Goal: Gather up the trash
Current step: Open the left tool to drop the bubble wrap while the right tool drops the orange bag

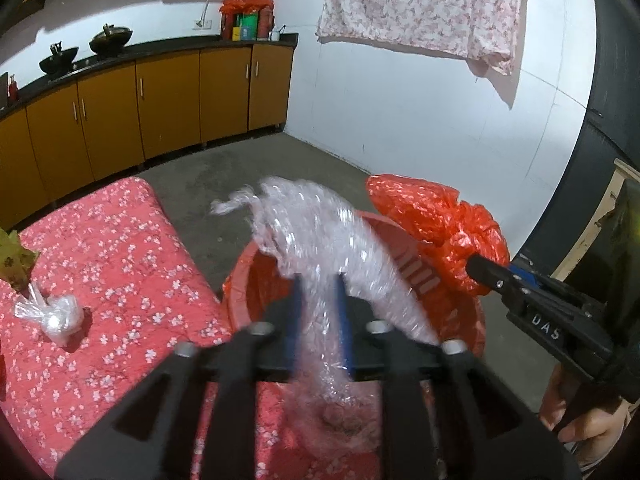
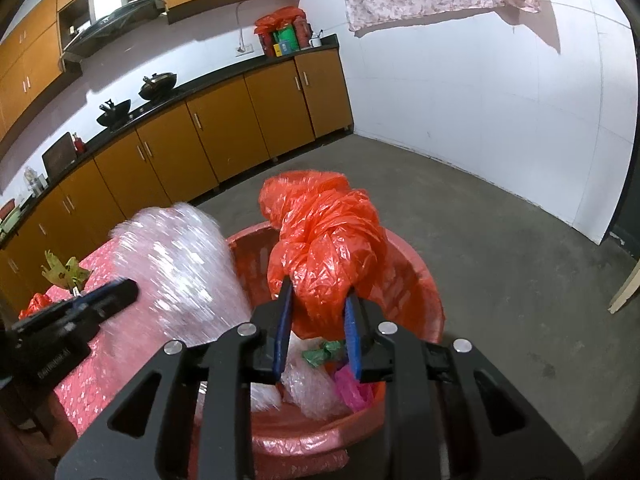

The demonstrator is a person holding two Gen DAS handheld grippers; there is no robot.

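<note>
My left gripper (image 1: pixel 318 280) is shut on a sheet of clear bubble wrap (image 1: pixel 320 236) and holds it above the rim of a red bin (image 1: pixel 240 276). My right gripper (image 2: pixel 318 292) is shut on a crumpled red plastic bag (image 2: pixel 324 240) and holds it over the same bin (image 2: pixel 420 284). The bin holds bubble wrap, a green scrap (image 2: pixel 324 352) and a pink bag (image 2: pixel 352 392). The right gripper (image 1: pixel 480 266) with the red bag (image 1: pixel 432 216) also shows in the left wrist view. The bubble wrap (image 2: pixel 180 268) shows blurred in the right wrist view.
A table with a red flowered cloth (image 1: pixel 100 260) stands left of the bin. On it lie a knotted clear plastic bag (image 1: pixel 56 318) and a yellow-green wrapper (image 1: pixel 14 260). Orange kitchen cabinets (image 1: pixel 160 100) line the back. Grey floor (image 2: pixel 500 240) lies to the right.
</note>
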